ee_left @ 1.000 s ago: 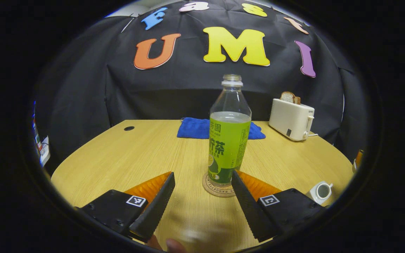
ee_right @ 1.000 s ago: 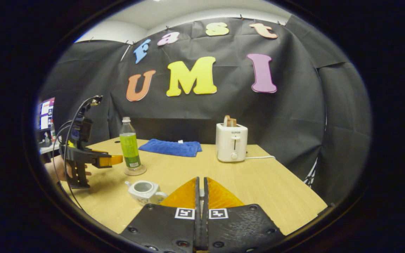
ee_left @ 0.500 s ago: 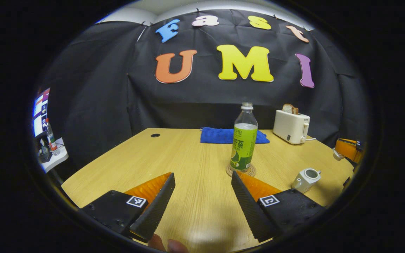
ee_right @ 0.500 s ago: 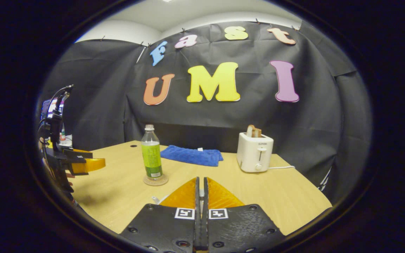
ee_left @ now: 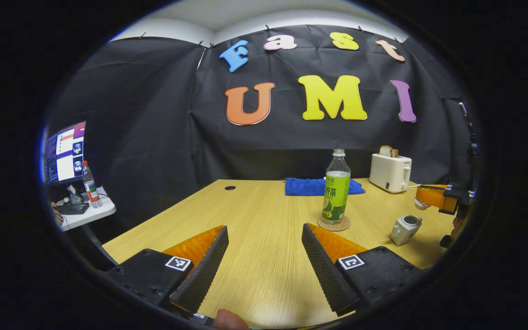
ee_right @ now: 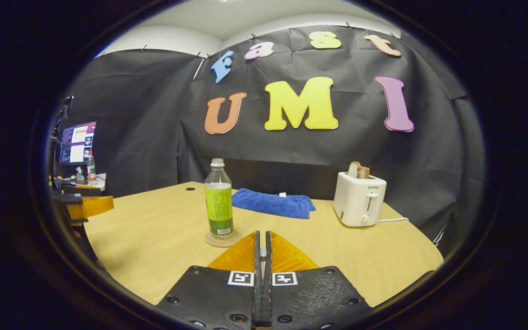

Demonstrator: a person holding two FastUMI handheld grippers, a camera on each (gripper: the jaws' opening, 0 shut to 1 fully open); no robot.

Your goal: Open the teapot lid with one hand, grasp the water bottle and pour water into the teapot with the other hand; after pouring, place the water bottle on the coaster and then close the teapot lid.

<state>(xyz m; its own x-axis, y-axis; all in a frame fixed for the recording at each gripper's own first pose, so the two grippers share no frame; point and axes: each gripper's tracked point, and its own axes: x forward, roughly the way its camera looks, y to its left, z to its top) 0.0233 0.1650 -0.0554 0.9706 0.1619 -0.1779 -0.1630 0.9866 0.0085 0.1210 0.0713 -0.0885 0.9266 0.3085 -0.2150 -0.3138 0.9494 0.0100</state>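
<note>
The green-labelled water bottle (ee_left: 336,188) stands capless and upright on a round coaster (ee_left: 334,224) mid-table; the right gripper view shows the bottle (ee_right: 218,204) and coaster (ee_right: 222,239) too. To its right sits the small white teapot (ee_left: 405,229) with its top uncovered. My left gripper (ee_left: 264,229) is open and empty, well short of the bottle. My right gripper (ee_right: 260,233) is shut, with a small pale piece pinched between its fingers. From the left gripper view it (ee_left: 430,196) hovers above the teapot, with the white lid (ee_left: 421,206) hanging under its tips.
A blue cloth (ee_left: 321,186) lies at the back of the wooden table (ee_left: 255,215). A white toaster (ee_right: 359,199) holding bread stands at the back right, cord trailing right. A side desk with a monitor (ee_left: 64,150) and a small bottle sits beyond the table's left edge.
My left gripper has drawn back from the bottle, which now looks far smaller. My right gripper has shifted so the teapot has slipped under its fingers; it stays shut.
</note>
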